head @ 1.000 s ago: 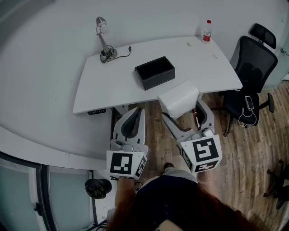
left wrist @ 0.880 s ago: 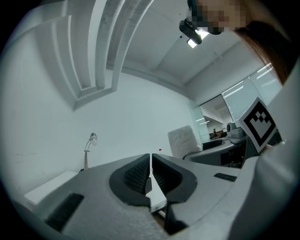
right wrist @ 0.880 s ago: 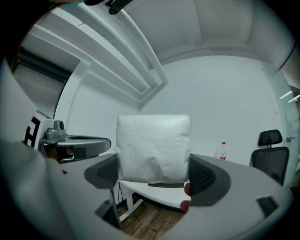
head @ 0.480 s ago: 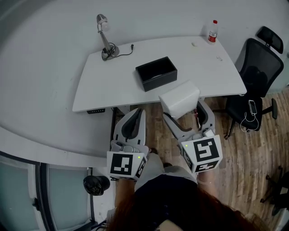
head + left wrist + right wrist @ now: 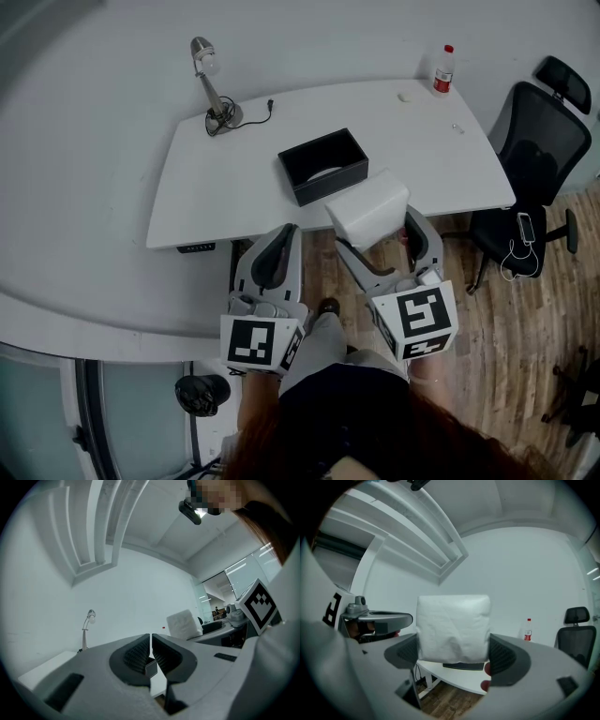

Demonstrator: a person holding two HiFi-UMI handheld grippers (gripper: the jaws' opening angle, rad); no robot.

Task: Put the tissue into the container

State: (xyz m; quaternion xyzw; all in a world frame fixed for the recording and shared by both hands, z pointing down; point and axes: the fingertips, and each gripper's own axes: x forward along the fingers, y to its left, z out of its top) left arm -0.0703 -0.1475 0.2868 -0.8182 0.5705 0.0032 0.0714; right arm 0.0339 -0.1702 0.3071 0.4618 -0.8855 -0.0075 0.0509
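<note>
The left gripper hangs short of the container, jaws pressed together and empty, while the right gripper pinches the tissue by its sides just before the container; it looks light, soft and squashy, so hold gently.
</note>
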